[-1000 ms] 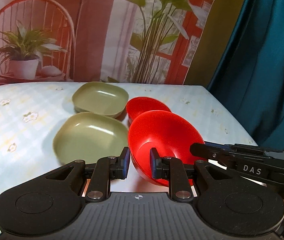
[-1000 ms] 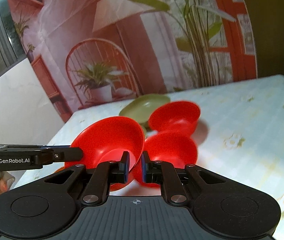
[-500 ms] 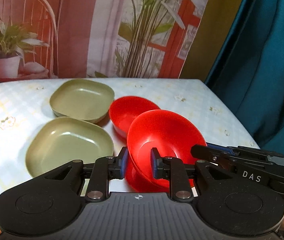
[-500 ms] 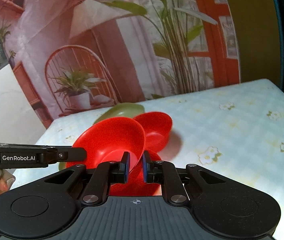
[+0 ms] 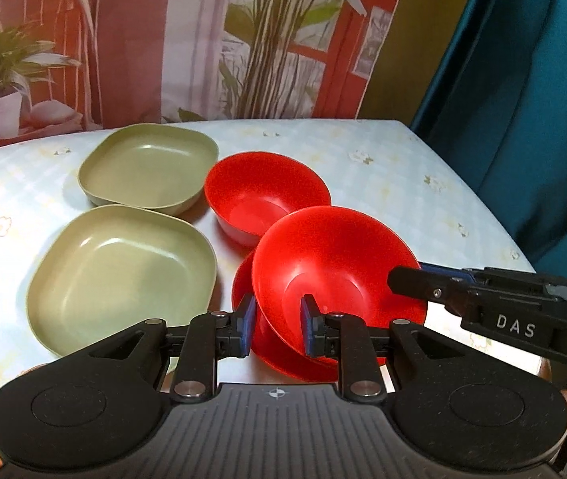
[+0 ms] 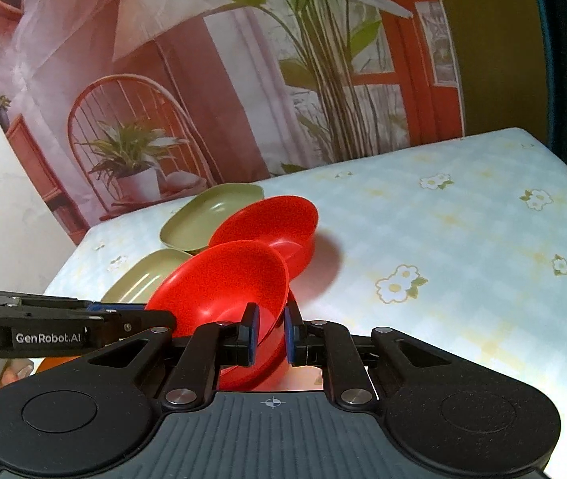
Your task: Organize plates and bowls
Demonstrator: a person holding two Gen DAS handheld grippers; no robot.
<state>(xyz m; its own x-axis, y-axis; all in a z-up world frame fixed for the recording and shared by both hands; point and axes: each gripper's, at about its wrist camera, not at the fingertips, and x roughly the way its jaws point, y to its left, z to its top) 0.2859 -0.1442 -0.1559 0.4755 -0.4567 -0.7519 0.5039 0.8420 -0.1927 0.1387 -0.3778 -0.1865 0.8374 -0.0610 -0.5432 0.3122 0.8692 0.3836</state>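
Note:
My right gripper (image 6: 270, 331) is shut on the rim of a red bowl (image 6: 223, 283), holding it tilted just above a second red bowl (image 5: 283, 355) on the table. The held bowl (image 5: 335, 263) shows in the left wrist view too. My left gripper (image 5: 275, 325) straddles the held bowl's near rim with its pads a little apart from it. A third red bowl (image 5: 263, 195) sits behind. Two green square plates, one near (image 5: 119, 275) and one far (image 5: 147, 167), lie side by side to the left.
The table (image 6: 463, 239) has a pale floral cloth, with its right edge close by. A teal curtain (image 5: 523, 99) hangs right of the table. A printed backdrop (image 6: 203, 80) stands behind the table's far edge.
The held red bowl has come down and closer over the bowl beneath it. Both cameras have tilted down toward the table.

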